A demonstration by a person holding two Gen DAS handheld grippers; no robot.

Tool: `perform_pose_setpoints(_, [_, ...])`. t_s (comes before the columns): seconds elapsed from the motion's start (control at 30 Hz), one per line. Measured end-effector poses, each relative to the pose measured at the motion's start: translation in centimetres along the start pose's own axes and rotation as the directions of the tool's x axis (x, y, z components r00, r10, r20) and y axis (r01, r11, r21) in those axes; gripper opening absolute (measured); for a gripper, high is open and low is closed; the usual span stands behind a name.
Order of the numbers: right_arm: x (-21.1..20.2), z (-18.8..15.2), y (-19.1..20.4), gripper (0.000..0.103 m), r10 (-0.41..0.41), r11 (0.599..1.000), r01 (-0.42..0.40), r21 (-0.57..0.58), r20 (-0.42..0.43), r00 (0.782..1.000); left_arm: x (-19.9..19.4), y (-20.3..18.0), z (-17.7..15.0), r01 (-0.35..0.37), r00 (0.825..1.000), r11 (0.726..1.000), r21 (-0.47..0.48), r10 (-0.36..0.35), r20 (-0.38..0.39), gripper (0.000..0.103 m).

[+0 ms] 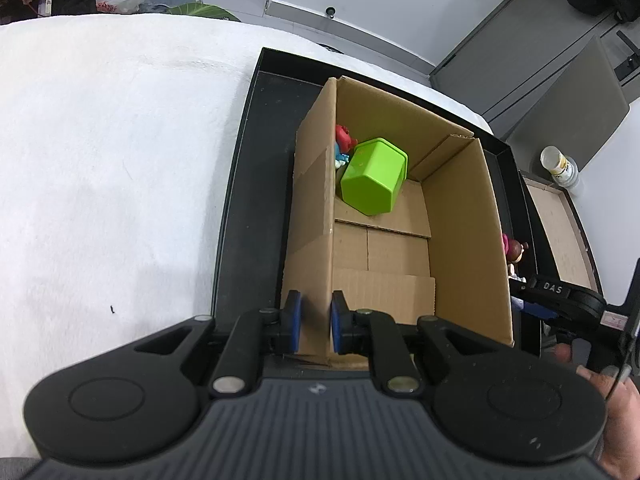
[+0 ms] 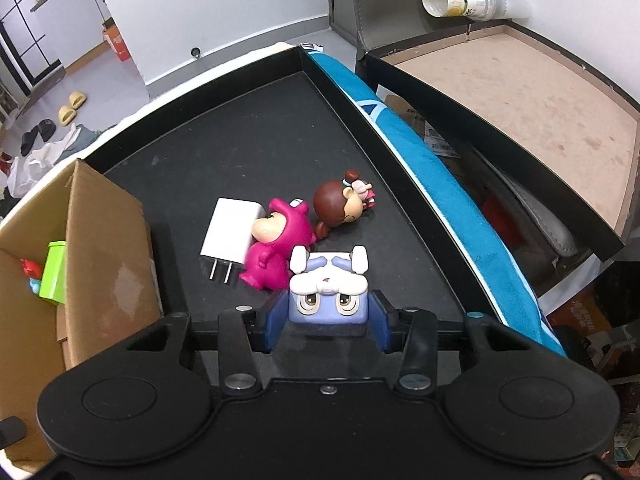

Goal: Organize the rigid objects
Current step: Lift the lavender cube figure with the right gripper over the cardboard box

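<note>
My left gripper (image 1: 314, 322) points steeply down, its blue pads clamped on the box wall's near end. My right gripper (image 2: 328, 318) also tilts steeply down, pads pressed on both sides of a toy. A hand (image 1: 612, 412) shows near right.

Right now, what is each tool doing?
Left tool: closed on the cardboard box wall.
Right tool: closed on the blue-and-white toy figure.

Black tray (image 2: 248, 120) on white-covered table (image 1: 100, 140)
</note>
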State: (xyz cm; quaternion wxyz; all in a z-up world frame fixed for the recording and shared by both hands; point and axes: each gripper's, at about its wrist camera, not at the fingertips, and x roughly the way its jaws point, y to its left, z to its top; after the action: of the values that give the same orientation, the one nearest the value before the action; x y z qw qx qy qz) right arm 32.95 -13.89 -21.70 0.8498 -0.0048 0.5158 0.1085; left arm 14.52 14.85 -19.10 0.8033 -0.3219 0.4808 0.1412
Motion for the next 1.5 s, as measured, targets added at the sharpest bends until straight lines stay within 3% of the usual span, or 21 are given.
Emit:
perform_pose_setpoints(0.73, [-4.5, -0.1, 0.2, 0.043, 0.028, 0.999, -0.025, -0.042, 0.067, 0.997, 0.0, -0.2, -0.2, -0.005, 1.000, 1.000, 0.015, 0.005, 0.005, 0.014])
perform_pose_setpoints(1.5, [-8.8, 2.1, 5.6, 0.043, 0.108, 0.984, -0.082, -0.160, 0.158, 0.982, -0.2, -0.1, 0.0, -0.002, 1.000, 1.000, 0.009, 0.002, 0.002, 0.014])
